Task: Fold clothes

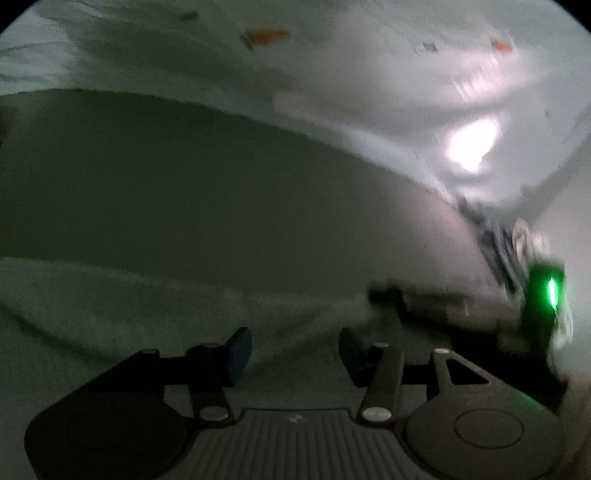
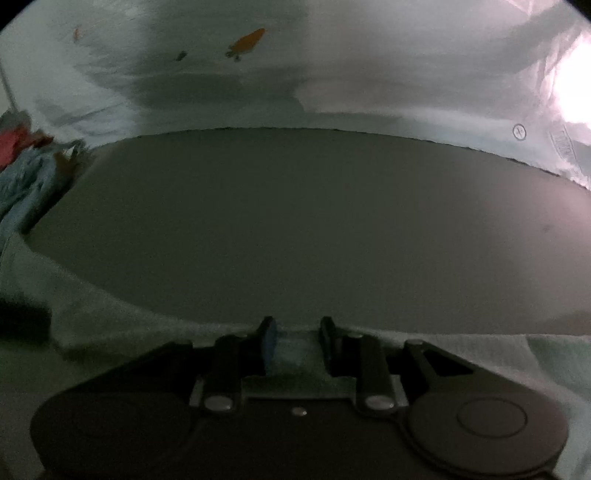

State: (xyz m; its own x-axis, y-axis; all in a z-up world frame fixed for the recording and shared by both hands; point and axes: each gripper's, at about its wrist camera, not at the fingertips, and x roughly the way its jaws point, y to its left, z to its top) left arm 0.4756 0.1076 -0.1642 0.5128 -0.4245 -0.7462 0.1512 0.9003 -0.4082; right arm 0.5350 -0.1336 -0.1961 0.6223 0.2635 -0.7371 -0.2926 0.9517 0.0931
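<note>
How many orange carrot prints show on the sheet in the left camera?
2: one carrot print at top centre, another carrot print at top right, blurred. More may be hidden outside the view.

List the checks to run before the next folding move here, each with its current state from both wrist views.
1. Right hand-held gripper has cloth: ok; pale garment edge sits between its fingers.
2. Right grip fully closed: cannot tell; a gap shows, filled with fabric.
3. Left hand-held gripper has cloth: not ok; fingers spread apart over the garment, nothing between them.
4. Table surface ahead free for the fold: ok in the right wrist view.
5. Pile of other clothes apart from the fold area: ok; it lies at the table's left edge.
6. Image sharpness: not ok; the left wrist view is blurred.
</note>
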